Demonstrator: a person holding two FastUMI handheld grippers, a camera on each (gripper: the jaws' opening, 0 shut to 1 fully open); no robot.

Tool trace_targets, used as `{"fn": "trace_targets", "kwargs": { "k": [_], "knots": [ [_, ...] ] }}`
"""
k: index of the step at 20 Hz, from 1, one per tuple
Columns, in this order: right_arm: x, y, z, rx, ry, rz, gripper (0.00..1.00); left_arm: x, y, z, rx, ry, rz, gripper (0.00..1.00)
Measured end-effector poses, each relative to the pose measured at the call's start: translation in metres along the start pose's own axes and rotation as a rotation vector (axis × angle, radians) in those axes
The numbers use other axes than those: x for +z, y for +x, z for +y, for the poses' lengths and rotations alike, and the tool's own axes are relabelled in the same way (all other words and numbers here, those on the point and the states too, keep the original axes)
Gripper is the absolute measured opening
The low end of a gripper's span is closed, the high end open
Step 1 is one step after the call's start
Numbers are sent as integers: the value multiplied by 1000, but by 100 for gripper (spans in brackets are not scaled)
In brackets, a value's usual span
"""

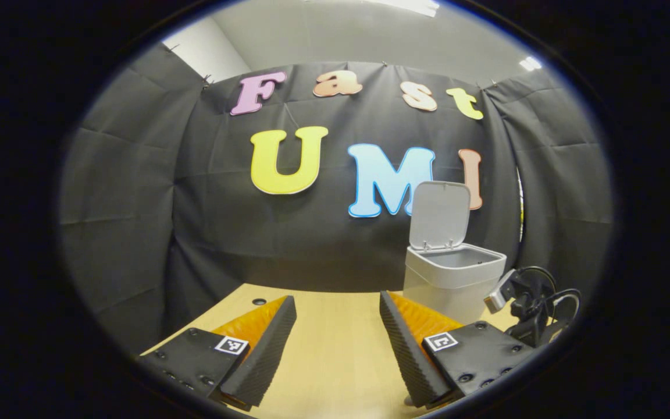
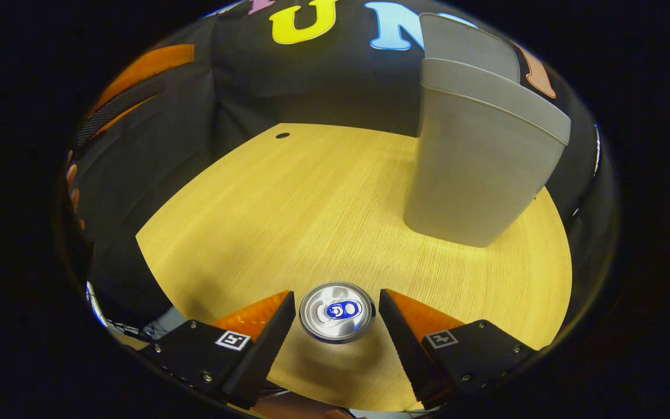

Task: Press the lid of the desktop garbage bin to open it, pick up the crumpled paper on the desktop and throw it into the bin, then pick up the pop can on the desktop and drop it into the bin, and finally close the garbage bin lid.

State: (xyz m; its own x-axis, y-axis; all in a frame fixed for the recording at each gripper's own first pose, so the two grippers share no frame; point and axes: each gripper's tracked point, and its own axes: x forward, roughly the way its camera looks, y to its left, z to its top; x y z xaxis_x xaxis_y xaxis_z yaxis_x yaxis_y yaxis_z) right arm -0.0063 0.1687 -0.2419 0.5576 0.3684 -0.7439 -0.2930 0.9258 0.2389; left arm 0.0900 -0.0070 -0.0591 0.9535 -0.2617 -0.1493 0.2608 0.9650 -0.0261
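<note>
The grey desktop bin (image 1: 454, 279) stands on the wooden table at the right, its lid (image 1: 439, 215) swung upright. My left gripper (image 1: 338, 299) hovers open over bare table, left of the bin, with nothing between its fingers. In the right gripper view a pop can (image 2: 337, 311) stands upright, seen from above, silver top with a blue tab. My right gripper (image 2: 337, 293) is open and straddles the can, one finger close on each side. The bin (image 2: 474, 169) rises beyond it to the right, lid (image 2: 466, 43) up.
The table (image 2: 288, 203) has a small round hole (image 2: 282, 135) near its far left edge. The right gripper (image 1: 530, 308) with its cables shows low beside the bin. The left gripper (image 2: 131, 87), held by a hand, shows at upper left. Black cloth walls close the back.
</note>
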Motion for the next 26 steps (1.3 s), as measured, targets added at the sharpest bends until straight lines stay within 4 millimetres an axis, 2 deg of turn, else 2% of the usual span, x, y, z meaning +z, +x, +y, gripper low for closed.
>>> {"fn": "trace_targets", "kwargs": {
  "k": [8, 9, 13, 21, 26],
  "knots": [
    [-10, 7, -7, -2, 1, 56, 93, -5, -2, -4, -7, -3, 14, 96],
    [-9, 6, -8, -1, 7, 52, 87, -6, -2, -4, -9, -4, 19, 96],
    [-7, 3, -8, 0, 20, 36, 84, -8, 1, -8, -21, 5, 27, 94],
    [21, -19, -14, -6, 42, -123, 83, -16, 7, -14, -44, -6, 48, 96],
    [61, -59, -32, -24, 91, -250, 83, -15, 9, -16, -53, 3, 41, 96]
  ]
}}
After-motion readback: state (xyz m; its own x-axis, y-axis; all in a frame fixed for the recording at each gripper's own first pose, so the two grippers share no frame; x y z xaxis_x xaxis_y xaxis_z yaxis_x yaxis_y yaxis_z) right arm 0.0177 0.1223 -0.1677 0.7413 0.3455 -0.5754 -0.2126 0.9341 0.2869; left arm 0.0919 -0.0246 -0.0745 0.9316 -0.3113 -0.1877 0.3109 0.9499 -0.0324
